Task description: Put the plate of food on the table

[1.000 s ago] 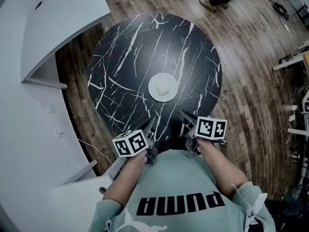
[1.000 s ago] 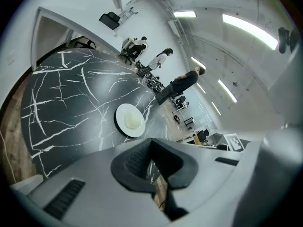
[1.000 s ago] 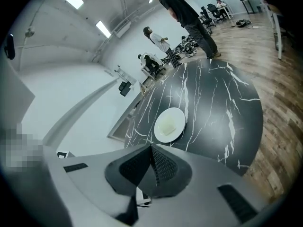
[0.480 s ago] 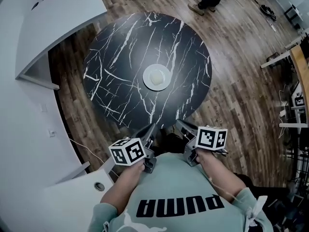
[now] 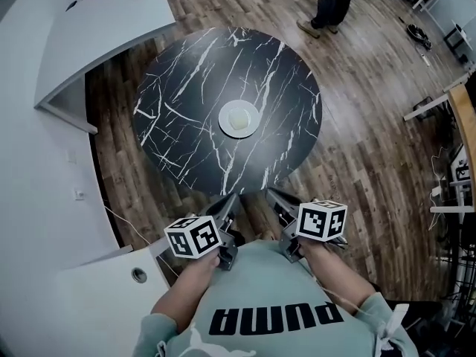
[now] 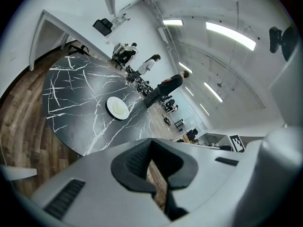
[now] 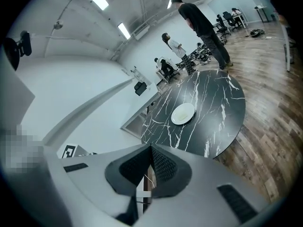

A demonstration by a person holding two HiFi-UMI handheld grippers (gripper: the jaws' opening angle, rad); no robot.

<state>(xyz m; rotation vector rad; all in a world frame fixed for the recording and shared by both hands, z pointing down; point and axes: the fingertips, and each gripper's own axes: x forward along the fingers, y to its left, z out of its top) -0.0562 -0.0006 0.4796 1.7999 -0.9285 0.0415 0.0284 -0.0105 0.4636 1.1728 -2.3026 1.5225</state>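
The left hand-held gripper (image 5: 229,204) has its jaws closed tip to tip. Its own view shows only a sliver of wooden floor (image 5: 372,147) behind the ribbed pads, so it holds nothing. The right hand-held gripper (image 5: 276,198) is the same, with its jaws brought together and nothing between them. Both are held low and close to the person's chest, side by side, with their marker cubes facing up. Their tips point forward over the floor, just short of the near edge of the desk (image 5: 186,73).

That desk is round, with a black top veined in white. The plate (image 5: 239,119) sits flat near its middle, well apart from both hand-held grippers. A pale portion of food (image 5: 239,116) rests at the centre of the plate; what kind of food it is cannot be made out. Nothing else lies on the desk.

A white curved worktop (image 5: 97,21) runs along the left side, and another person (image 5: 335,2) stands on the floor beyond the far edge of the desk.

The task looks complete. The plate of food is down on the desk, upright and clear of the edge, and both hand-held grippers are free of it. Nothing more appears to be needed, except perhaps a check that the plate sits steady.
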